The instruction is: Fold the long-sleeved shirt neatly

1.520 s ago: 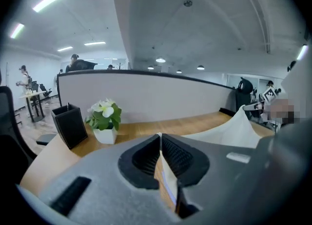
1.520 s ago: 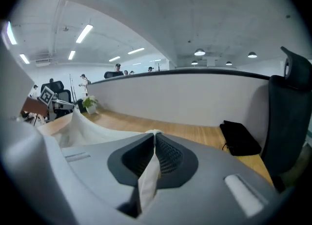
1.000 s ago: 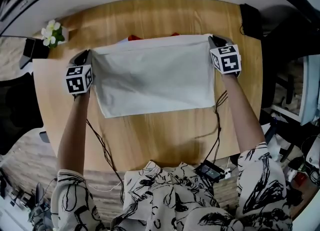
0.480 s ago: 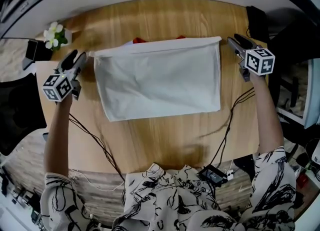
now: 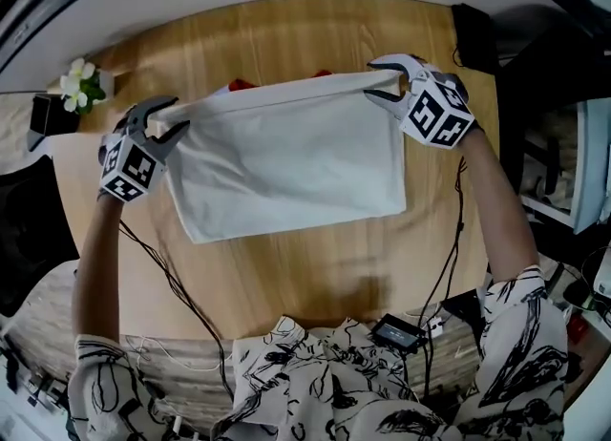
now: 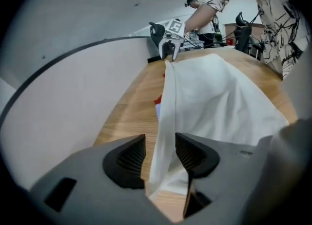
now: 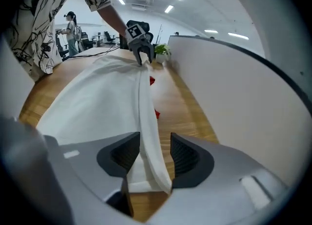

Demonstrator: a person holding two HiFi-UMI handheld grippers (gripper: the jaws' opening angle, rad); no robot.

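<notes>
A white long-sleeved shirt (image 5: 286,157), folded into a rectangle, lies on the round wooden table (image 5: 315,258). Its far edge rises off the wood in a ridge between my two grippers. My left gripper (image 5: 162,116) straddles the far left corner. In the left gripper view the cloth (image 6: 168,121) runs between the jaws (image 6: 160,153), leaving a gap beside one pad. Those jaws opened and have just been closing slightly. My right gripper (image 5: 387,81) straddles the far right corner. Its jaws (image 7: 155,153) have just been opening, with the hem (image 7: 148,136) loose between them.
Something red (image 5: 241,85) peeks out from under the shirt's far edge. A small pot of white flowers (image 5: 78,84) stands at the far left of the table. A black box (image 5: 474,38) sits at the far right. Cables and a small device (image 5: 396,331) lie at the near edge.
The grippers left the far corners and swung outward with their jaws opened. They have since come back in, rolled over, and the far edge now runs between both pairs of jaws, raised.
</notes>
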